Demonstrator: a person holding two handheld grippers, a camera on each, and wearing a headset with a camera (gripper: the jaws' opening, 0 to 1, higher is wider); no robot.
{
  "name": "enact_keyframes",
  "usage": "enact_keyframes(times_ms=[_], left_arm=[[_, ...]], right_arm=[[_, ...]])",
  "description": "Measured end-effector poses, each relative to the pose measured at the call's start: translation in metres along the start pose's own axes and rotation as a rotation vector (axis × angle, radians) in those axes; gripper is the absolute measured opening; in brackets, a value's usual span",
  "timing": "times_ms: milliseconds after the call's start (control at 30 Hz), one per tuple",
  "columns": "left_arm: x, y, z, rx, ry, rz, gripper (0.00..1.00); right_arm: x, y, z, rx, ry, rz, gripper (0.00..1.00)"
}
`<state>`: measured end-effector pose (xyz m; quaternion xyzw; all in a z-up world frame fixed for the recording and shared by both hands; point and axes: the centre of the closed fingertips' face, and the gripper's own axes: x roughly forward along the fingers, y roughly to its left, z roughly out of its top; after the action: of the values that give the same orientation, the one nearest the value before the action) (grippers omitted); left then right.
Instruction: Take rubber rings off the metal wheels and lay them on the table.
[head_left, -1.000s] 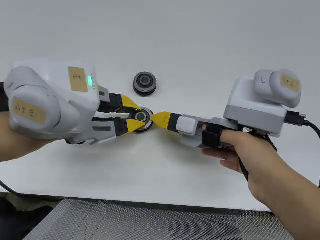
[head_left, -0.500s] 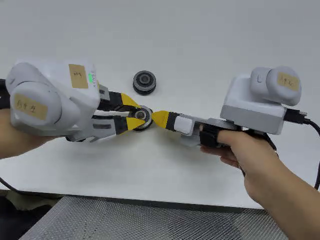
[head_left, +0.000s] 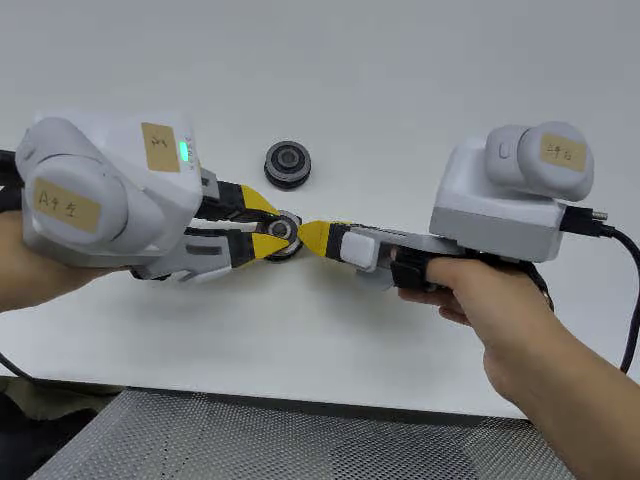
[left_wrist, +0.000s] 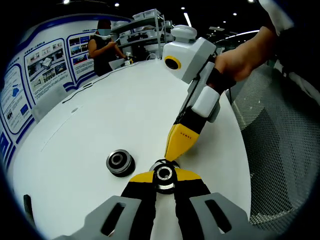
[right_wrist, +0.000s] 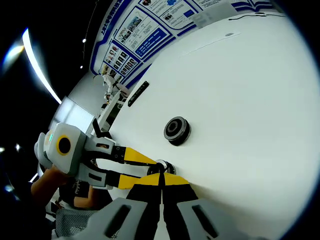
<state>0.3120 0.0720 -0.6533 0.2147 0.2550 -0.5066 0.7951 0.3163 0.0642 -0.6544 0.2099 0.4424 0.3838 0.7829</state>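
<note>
White table (head_left: 420, 90) — wheel (head_left: 286, 229) clamped in left tongs (head_left: 268, 227), right tongs (head_left: 312, 235) touching.

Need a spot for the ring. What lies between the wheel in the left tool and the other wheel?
Only bare white table, in the left gripper view, between the black metal wheel in the left tool and the loose black wheel.

My left tool (head_left: 277, 230) is a rounded pale-grey housing with two tan handwritten labels (head_left: 66, 204) and a green light (head_left: 183, 152). Its black jaws end in yellow tips. My right tool (head_left: 305, 234) looks the same, with one tan label (head_left: 564, 152) and a black cable (head_left: 606, 230) at its rear.
</note>
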Motion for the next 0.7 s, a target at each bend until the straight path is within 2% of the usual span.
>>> enact_keyframes(times_ms=[700], left_arm=[[-0.0002, -0.0001, -0.0011, 0.003, 0.002, 0.000, 0.13]], right_arm=[[0.0021, 0.0020, -0.0017, -0.070, 0.017, -0.027, 0.01]])
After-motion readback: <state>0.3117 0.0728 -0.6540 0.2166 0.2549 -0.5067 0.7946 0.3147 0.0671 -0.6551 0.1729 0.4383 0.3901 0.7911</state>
